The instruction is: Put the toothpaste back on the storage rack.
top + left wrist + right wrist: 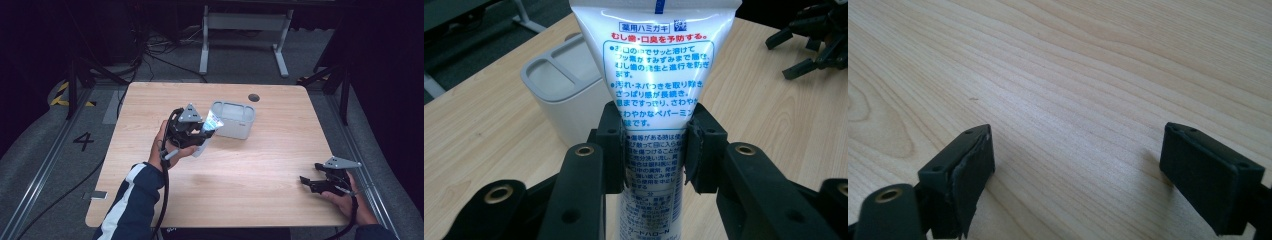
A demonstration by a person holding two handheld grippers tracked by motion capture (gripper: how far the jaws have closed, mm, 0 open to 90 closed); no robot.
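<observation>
High view: the left tool (202,131) is clamped across one white toothpaste tube (209,129), held above the bench (280,150) middle, just beside one grey divided holder (234,119) toward the far edge. Left gripper view: the tube's (656,70) long axis runs away from the camera, its flat crimped end farthest; Japanese print reads ハミガキ. Near the right edge, the right tool (311,184) rests open, jaws spread over bare wood

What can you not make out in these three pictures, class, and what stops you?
1. Cap end of the white printed toothpaste tube: cut off by the left gripper view's bottom edge, partly covered by the left claw.
2. Inside of the grey compartmented plastic holder: its own walls hide the bottom.
3. Tube's print in the high view: too small, glare.
</observation>
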